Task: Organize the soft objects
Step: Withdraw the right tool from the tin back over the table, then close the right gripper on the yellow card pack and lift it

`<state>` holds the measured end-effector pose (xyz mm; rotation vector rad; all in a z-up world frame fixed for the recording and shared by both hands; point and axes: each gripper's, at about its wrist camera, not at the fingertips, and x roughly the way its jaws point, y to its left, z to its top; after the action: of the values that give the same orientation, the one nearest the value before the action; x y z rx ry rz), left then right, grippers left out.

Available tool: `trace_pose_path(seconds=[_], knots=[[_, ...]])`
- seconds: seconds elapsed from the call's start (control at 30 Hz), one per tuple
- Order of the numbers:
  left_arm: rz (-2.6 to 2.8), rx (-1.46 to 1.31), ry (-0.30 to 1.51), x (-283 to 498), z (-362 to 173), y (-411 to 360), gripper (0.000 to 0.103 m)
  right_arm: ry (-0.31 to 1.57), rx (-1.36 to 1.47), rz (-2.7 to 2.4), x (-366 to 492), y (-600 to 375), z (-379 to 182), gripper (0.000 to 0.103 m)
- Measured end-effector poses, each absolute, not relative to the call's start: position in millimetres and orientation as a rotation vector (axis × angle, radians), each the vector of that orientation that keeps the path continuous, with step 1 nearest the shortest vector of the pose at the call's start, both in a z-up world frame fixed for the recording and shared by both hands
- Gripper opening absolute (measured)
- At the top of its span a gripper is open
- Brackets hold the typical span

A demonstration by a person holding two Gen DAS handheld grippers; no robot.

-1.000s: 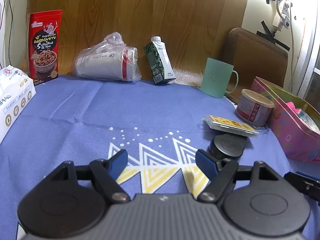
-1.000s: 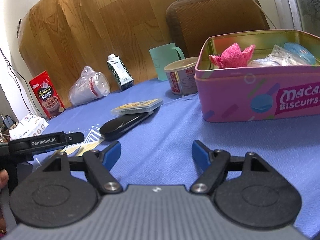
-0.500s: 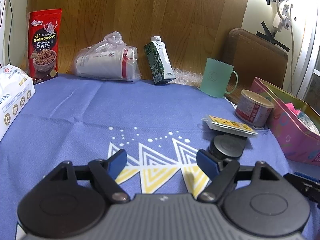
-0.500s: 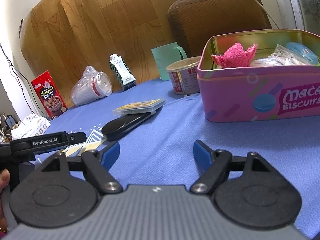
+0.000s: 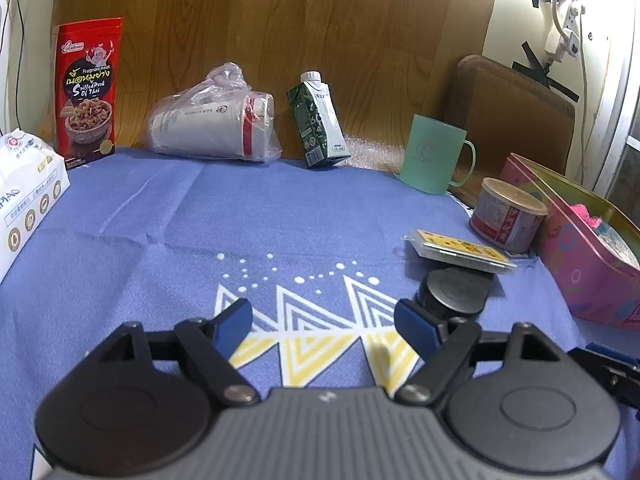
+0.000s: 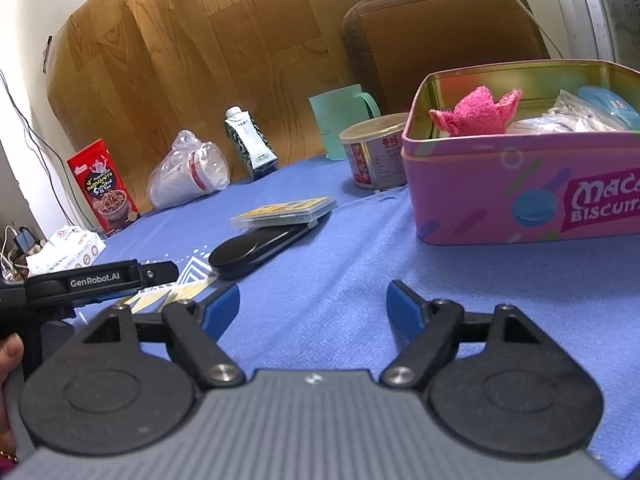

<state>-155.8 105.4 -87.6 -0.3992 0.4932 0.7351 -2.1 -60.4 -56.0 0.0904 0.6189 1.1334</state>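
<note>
Both the left gripper [image 5: 323, 316] and right gripper [image 6: 313, 305] rest wide open and empty over the blue tablecloth [image 5: 208, 216], unmoved, while soft items like the pink cloth [image 6: 476, 112] already sit inside the pink biscuit tin [image 6: 500, 200], suggesting tidying is finished.

Home tabletop, blue tablecloth [image 5: 168, 216], snack packet [image 5: 89, 88], mug [image 5: 434, 156]

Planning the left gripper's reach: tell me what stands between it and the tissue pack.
Nothing visible does. Only bare blue cloth lies between the open left gripper and the tissue pack at the left edge.
</note>
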Motion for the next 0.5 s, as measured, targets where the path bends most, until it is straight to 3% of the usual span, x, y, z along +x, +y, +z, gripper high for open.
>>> trace_pose_path(seconds=[0.33,0.5], knots=[[0.719,-0.394,0.501,-153,-88,105,0.088,0.613,0.047,1.170,-4,-55,-56,0.086],[0.727,-0.480,0.402,-173,-87,111,0.091,0.577,-0.012,1.189,-11,-45,-52,0.086]])
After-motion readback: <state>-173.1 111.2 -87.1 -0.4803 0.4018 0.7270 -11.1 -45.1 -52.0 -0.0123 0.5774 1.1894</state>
